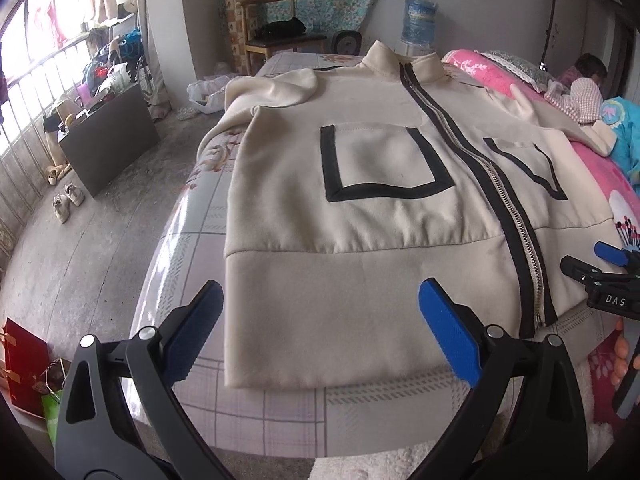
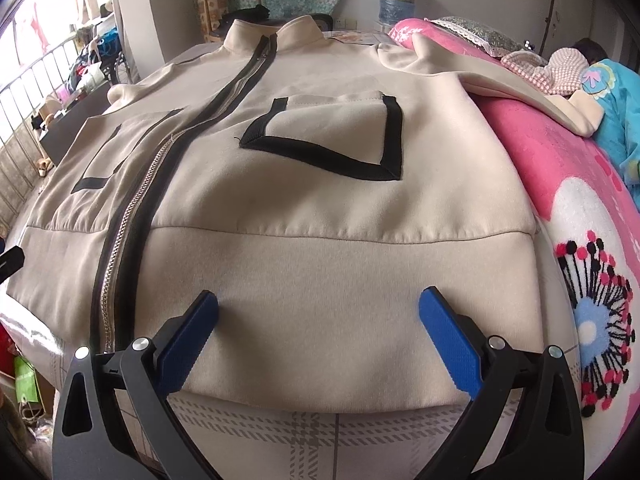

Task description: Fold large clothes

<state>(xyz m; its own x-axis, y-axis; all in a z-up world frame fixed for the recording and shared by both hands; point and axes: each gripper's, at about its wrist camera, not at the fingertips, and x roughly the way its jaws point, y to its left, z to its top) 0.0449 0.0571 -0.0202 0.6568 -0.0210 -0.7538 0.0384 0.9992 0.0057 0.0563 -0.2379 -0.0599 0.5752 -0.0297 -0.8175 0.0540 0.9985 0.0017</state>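
**newbie_folds:** So what am I looking at here, biggest stuff first?

**laundry_vet:** The bed (image 1: 248,408) with the grey checked sheet is your work surface, and a pink floral blanket (image 2: 560,160) is bunched along its right side. Spread front-up across the bed is the cream jacket (image 1: 360,220), zipped, collar at the far end, hem facing you. The right sleeve (image 2: 500,76) is draped up onto that blanket; the left sleeve (image 1: 276,88) is lying loosely near the far left shoulder. Then the smaller bits: the zipper (image 1: 492,184) running down the middle and a black-trimmed pocket (image 1: 380,160) on each side.

**newbie_folds:** And my grippers?

**laundry_vet:** Both spread wide with nothing between the pads. Your left gripper (image 1: 320,332) hovers over the hem band near the left corner; your right gripper (image 2: 318,336) sits over the hem band on the other side of the zipper. I can't tell for sure if either one is touching the cloth.

**newbie_folds:** So nothing's folded yet. How do I start clean?

**laundry_vet:** I'd guess the step in hand is taking hold of the hem. Go for the outer bottom corners, not mid-band – grabbing the middle makes the fleece sag and bunch. Pinch both layers together, or the front panel will slide off the back. Keep both hands level so the zipper stays straight, and get that right sleeve off the blanket before you fold – otherwise it'll drag.
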